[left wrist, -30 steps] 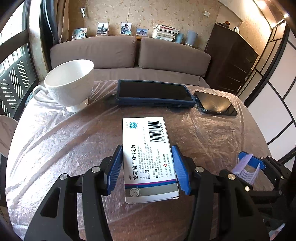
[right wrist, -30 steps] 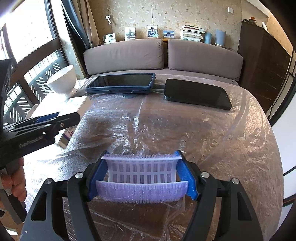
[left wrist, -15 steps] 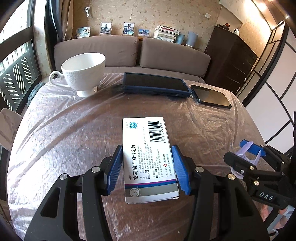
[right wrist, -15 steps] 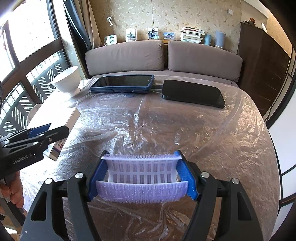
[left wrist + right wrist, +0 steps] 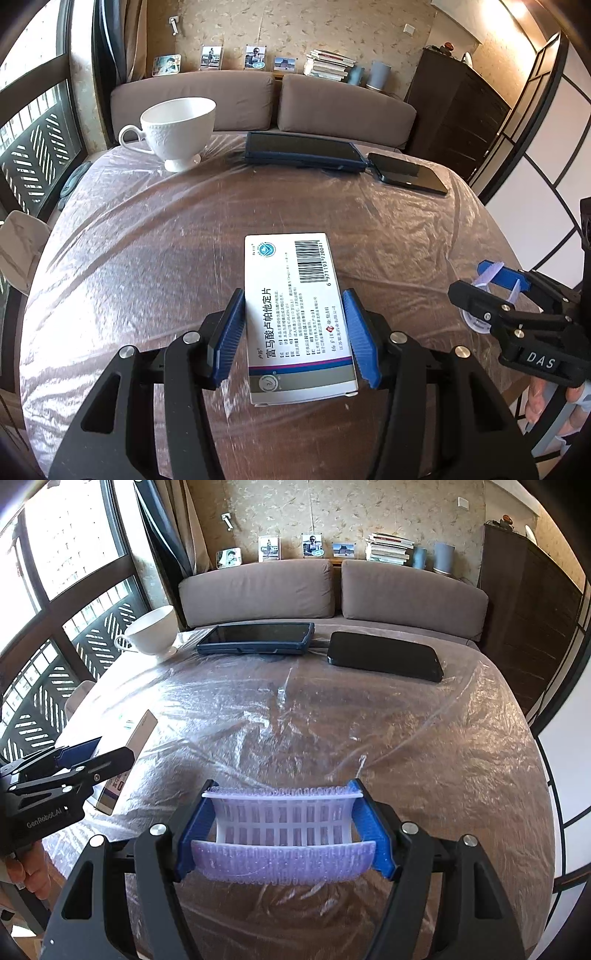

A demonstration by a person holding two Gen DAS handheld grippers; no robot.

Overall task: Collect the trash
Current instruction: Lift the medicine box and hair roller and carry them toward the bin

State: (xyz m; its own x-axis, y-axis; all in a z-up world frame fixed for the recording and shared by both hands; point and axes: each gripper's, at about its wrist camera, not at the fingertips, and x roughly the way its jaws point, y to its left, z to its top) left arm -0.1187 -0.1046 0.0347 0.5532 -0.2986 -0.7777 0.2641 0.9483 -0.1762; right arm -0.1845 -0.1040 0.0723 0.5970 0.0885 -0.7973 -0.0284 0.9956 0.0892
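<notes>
My left gripper [image 5: 293, 328] is shut on a white medicine box [image 5: 295, 317] with a barcode and blue stripe, held above the plastic-covered table [image 5: 147, 258]. My right gripper [image 5: 286, 825] is shut on a small pale purple plastic basket [image 5: 282, 830], held above the near part of the table [image 5: 406, 738]. The right gripper and basket also show at the right of the left wrist view [image 5: 498, 284]. The left gripper and box show at the left of the right wrist view [image 5: 110, 760].
A white cup [image 5: 177, 129] stands at the far left of the table. A tablet in a blue case [image 5: 303, 151] and a black phone [image 5: 406, 173] lie along the far edge. A brown sofa [image 5: 332, 590] is behind the table.
Both grippers have pulled back toward the near side and risen, each keeping its load. The cup, tablet and phone look farther away. The right gripper now sits closer in the left view.
</notes>
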